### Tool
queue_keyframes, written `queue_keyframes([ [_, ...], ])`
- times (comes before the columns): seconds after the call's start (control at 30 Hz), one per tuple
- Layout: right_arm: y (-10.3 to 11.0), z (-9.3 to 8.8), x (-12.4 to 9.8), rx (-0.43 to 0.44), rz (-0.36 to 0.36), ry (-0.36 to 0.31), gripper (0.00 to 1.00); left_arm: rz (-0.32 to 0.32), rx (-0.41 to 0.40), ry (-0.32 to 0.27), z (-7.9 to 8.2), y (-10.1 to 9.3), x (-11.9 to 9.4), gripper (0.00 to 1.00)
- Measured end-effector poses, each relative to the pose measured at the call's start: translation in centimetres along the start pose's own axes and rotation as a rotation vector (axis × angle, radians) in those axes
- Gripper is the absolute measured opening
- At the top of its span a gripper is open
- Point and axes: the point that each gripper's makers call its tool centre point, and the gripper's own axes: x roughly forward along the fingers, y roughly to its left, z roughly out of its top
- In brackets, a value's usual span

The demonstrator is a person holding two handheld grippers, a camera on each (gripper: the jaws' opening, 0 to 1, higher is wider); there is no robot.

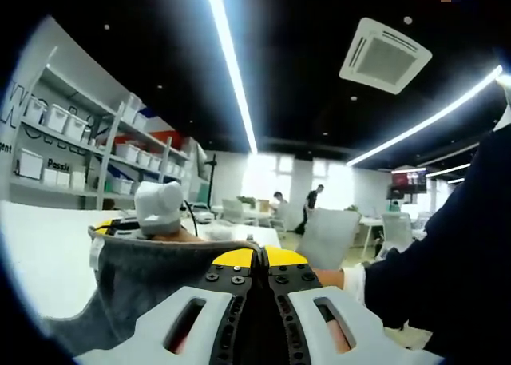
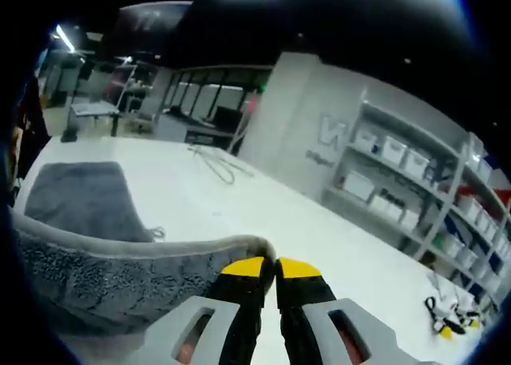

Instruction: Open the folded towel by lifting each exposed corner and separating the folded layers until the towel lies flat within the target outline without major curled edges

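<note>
Towel (image 2: 88, 261), grey, lifted off white table (image 2: 263, 213), hanging left of both grippers, edge pinched in each. Long axis runs leftward from right gripper (image 2: 276, 271), clenched on towel edge. Left gripper (image 1: 261, 263) clenched on towel too; its view shows shelving (image 1: 88, 141), person's sleeve (image 1: 455, 261).

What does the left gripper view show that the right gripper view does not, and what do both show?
Left gripper view alone: ceiling lights, an air vent, a dark sleeve. Right gripper view alone: a cable on the table, and part of the towel lying flat. Both: the grey towel pinched in a shut hand-held gripper, and shelves with bins.
</note>
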Motion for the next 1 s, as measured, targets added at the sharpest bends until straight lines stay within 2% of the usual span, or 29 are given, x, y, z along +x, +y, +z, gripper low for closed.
queue_keyframes([
  [0.57,-1.8,-2.0,-0.8,-0.004,0.003,0.032,0.01,-0.004,-0.038,-0.051,-0.7,0.3,2.5,0.02],
  [0.83,-2.4,-2.7,-1.0,-0.007,0.005,0.034,0.02,0.005,-0.033,-0.045,-1.2,0.3,3.7,0.02],
  [1.0,-3.1,-3.9,-1.5,-0.002,-0.002,0.047,0.02,0.006,-0.038,-0.043,-1.8,0.3,4.6,0.02],
])
